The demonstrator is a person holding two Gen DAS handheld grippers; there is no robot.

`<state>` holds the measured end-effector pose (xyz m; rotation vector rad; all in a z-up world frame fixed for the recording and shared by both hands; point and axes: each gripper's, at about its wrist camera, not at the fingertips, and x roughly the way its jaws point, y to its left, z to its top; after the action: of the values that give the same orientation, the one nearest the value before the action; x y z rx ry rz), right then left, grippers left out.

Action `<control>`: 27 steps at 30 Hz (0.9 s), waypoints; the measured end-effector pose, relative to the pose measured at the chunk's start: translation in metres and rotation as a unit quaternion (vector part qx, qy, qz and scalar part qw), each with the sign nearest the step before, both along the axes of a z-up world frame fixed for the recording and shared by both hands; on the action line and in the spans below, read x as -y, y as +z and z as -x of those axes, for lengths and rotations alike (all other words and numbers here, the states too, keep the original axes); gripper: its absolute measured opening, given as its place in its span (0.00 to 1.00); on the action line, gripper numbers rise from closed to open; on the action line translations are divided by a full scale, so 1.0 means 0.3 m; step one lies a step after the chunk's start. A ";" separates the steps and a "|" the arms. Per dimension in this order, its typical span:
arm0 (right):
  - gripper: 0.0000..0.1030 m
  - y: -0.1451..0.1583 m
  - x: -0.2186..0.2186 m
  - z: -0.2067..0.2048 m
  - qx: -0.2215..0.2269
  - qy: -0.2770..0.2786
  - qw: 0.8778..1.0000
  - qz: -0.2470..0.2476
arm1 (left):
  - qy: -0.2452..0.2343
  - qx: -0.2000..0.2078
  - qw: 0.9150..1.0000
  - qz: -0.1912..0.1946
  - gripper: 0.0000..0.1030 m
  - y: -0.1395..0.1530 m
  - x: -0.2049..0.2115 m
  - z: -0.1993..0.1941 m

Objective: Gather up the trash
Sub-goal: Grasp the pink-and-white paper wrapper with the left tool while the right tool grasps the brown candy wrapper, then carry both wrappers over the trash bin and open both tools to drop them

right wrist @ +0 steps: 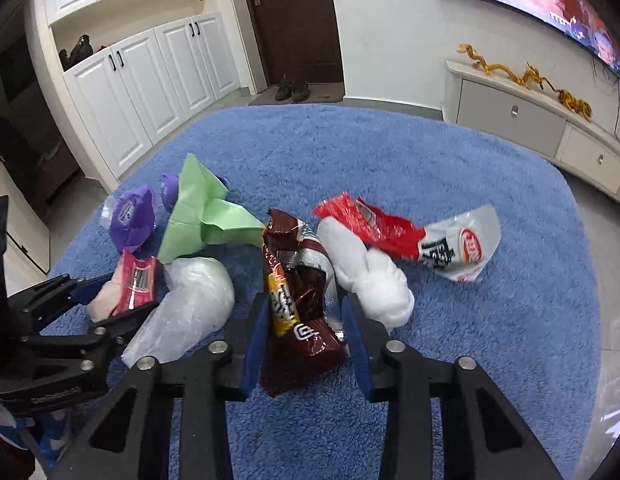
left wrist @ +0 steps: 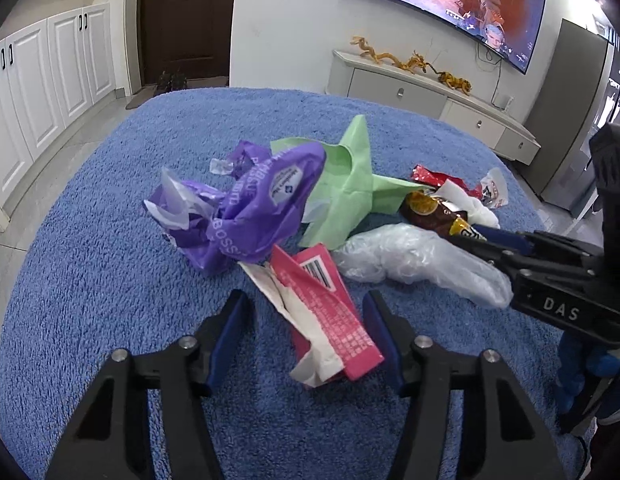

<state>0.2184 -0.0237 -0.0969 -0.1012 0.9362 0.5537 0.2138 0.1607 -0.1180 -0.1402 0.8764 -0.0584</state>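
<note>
Trash lies on a blue rug (left wrist: 110,272). My left gripper (left wrist: 306,312) is open with a pink box wrapper (left wrist: 329,312) between its fingers, not pinched. My right gripper (right wrist: 306,312) is open around a brown snack bag (right wrist: 298,300), fingers on either side with small gaps. The right gripper also shows in the left wrist view (left wrist: 481,240) at the brown bag (left wrist: 429,212). The left gripper shows in the right wrist view (right wrist: 110,300) around the pink wrapper (right wrist: 134,284).
A purple plastic bag (left wrist: 254,208), green paper (left wrist: 349,188), a clear plastic bag (left wrist: 413,260), a white tissue wad (right wrist: 369,276) and a red-and-white wrapper (right wrist: 409,240) lie close together on the rug. A low TV cabinet (left wrist: 429,100) and white cupboards (left wrist: 50,80) stand beyond.
</note>
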 end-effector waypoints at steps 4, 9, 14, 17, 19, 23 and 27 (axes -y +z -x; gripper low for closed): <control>0.22 0.003 0.014 0.004 0.000 -0.003 1.000 -0.011 | -0.002 0.003 1.000 0.005 0.37 -0.001 -0.004 0.006; 0.15 0.032 0.024 0.051 0.007 -0.002 1.000 -0.015 | -0.006 0.001 1.000 0.009 0.34 0.004 -0.008 0.026; 0.15 0.078 0.060 0.118 0.014 -0.010 1.000 -0.026 | -0.018 -0.001 0.999 0.033 0.32 0.031 0.007 0.098; 0.15 0.119 0.095 0.167 0.023 -0.021 0.999 -0.034 | -0.019 0.007 0.999 0.027 0.32 0.065 0.013 0.150; 0.15 0.149 0.125 0.205 0.029 -0.028 0.998 -0.040 | -0.018 0.016 0.999 0.027 0.32 0.095 0.014 0.182; 0.15 0.208 0.179 0.290 0.041 -0.042 0.997 -0.052 | -0.020 0.035 0.999 0.021 0.32 0.158 0.012 0.253; 0.15 0.263 0.242 0.376 0.056 -0.059 0.995 -0.060 | -0.028 0.049 0.998 0.018 0.31 0.213 0.032 0.315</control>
<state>0.1055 -0.0962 -0.0181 0.0294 0.7918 0.4889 0.1192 0.1512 -0.0541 -0.1445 0.7818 -0.1322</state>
